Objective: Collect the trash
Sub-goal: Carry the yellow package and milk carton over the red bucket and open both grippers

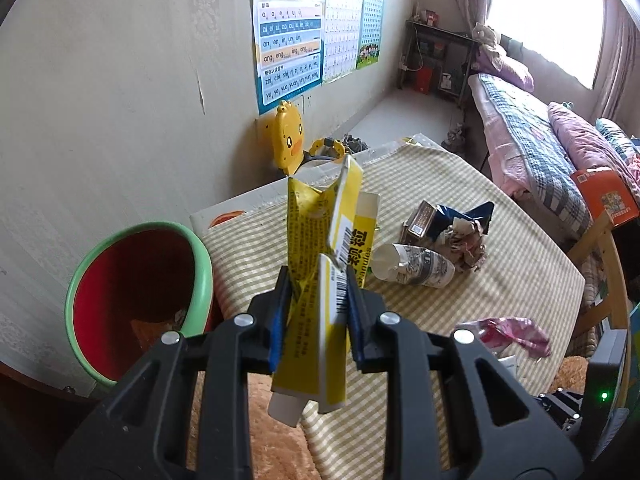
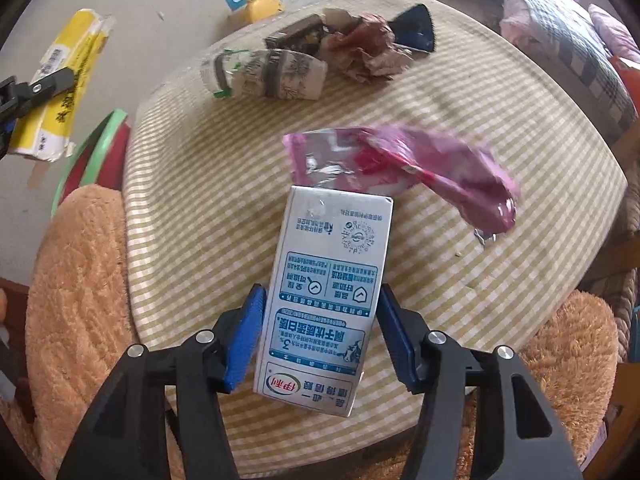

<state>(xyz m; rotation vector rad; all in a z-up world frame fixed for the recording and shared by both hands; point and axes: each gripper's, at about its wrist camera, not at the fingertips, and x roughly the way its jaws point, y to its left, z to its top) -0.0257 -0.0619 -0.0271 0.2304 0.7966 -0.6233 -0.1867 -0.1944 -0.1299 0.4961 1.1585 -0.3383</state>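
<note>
The left claw (image 1: 316, 312) is clamped on a flattened yellow carton (image 1: 320, 280), holding it upright in the air just beside the green-rimmed red bin (image 1: 140, 300) that stands at the left edge of the checked surface (image 1: 500, 280). The right claw (image 2: 320, 332) grips a white-and-blue milk carton (image 2: 328, 292) between its blue pads (image 2: 244, 340), the carton lifted above the surface with a pink foil wrapper (image 2: 420, 172) just beyond it. Farther back lie a crushed paper cup (image 2: 272, 74), crumpled paper (image 2: 368, 52), a small dark box (image 2: 296, 36) and a dark blue wrapper (image 2: 416, 28), all bunched together.
</note>
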